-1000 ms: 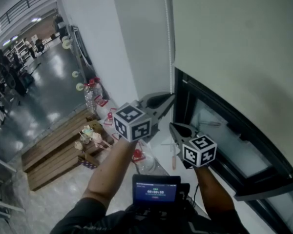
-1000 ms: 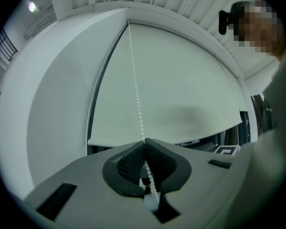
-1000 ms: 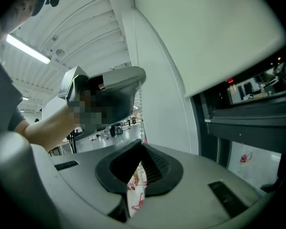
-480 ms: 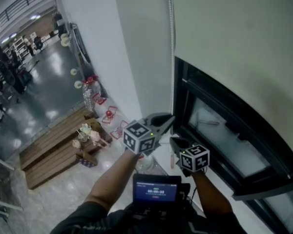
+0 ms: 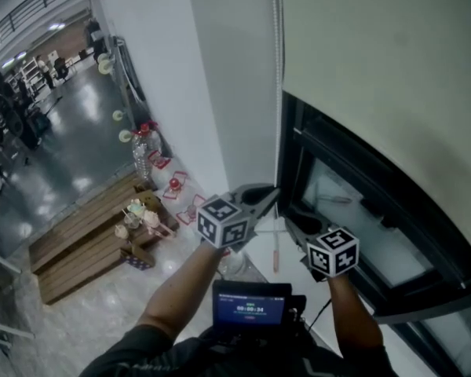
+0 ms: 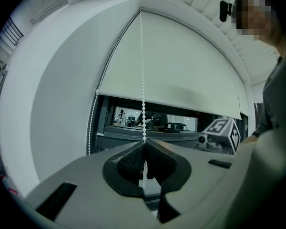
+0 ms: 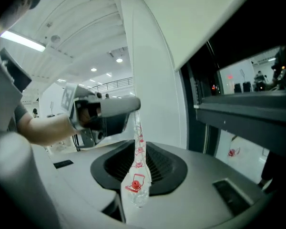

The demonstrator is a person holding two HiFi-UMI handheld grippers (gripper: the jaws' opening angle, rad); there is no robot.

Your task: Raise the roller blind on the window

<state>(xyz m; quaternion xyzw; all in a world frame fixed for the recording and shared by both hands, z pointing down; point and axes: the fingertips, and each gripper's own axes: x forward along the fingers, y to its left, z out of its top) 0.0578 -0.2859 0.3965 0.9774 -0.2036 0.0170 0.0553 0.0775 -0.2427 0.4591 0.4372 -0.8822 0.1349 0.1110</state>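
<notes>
Listing nearest first: right gripper [image 7: 139,148] — jaws have just sprung wide, pads clear of the clear plastic strip with red marks [image 7: 135,182] that hangs between them; nothing held. Up and to one side of its fingertips, left gripper [image 6: 144,146] — jaws closed on the white beaded pull cord [image 6: 143,70], which runs straight up from them; this hand sits lower than a second ago. Beyond the fingers: cream fabric roller blind [image 6: 171,66], its hem partway down the dark-framed window [image 5: 353,210], glass showing below. Judgement: one downward pull looks finished; the freed right gripper probably regrips the cord for the next haul.
</notes>
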